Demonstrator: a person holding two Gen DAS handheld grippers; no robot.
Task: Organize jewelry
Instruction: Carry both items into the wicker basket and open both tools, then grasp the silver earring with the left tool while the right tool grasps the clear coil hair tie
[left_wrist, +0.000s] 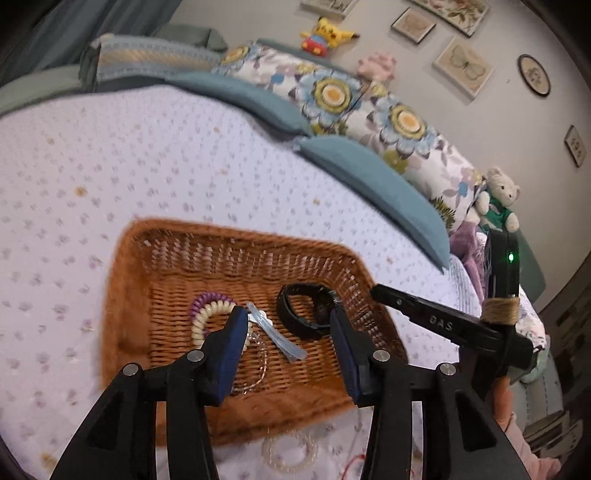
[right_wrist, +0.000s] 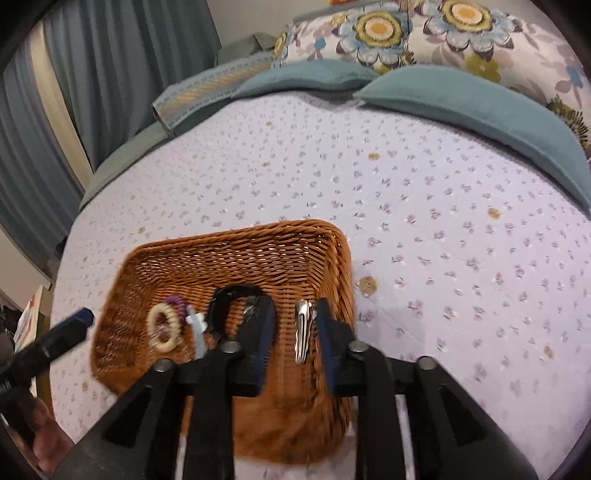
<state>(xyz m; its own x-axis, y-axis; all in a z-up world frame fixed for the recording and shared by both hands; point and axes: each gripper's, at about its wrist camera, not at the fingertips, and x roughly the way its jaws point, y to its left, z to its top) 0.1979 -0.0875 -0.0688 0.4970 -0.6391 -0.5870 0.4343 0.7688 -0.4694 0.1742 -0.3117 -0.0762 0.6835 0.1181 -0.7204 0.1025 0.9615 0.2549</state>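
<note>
A brown wicker basket (left_wrist: 236, 242) (right_wrist: 280, 230) sits on the lilac bedspread. In it lie a cream and purple coil hair tie (left_wrist: 207, 314) (right_wrist: 164, 326), a pale blue clip (left_wrist: 275, 334) (right_wrist: 195, 325), a black bracelet (left_wrist: 295, 314) (right_wrist: 232, 293) and a thin chain (left_wrist: 258, 365). My left gripper (left_wrist: 290, 325) is open above the basket. My right gripper (right_wrist: 293, 325) is open over the basket; a silver hair clip (right_wrist: 302, 330) hangs between its jaws, close to the right pad. A pearl bracelet (left_wrist: 290, 452) lies on the bed in front of the basket.
Teal pillows (left_wrist: 369, 177) (right_wrist: 461, 99) and floral cushions (left_wrist: 351, 99) line the head of the bed. Plush toys (left_wrist: 500, 197) sit at the right. Curtains (right_wrist: 55, 92) hang at the left. A red thread (left_wrist: 351, 463) lies near the pearl bracelet.
</note>
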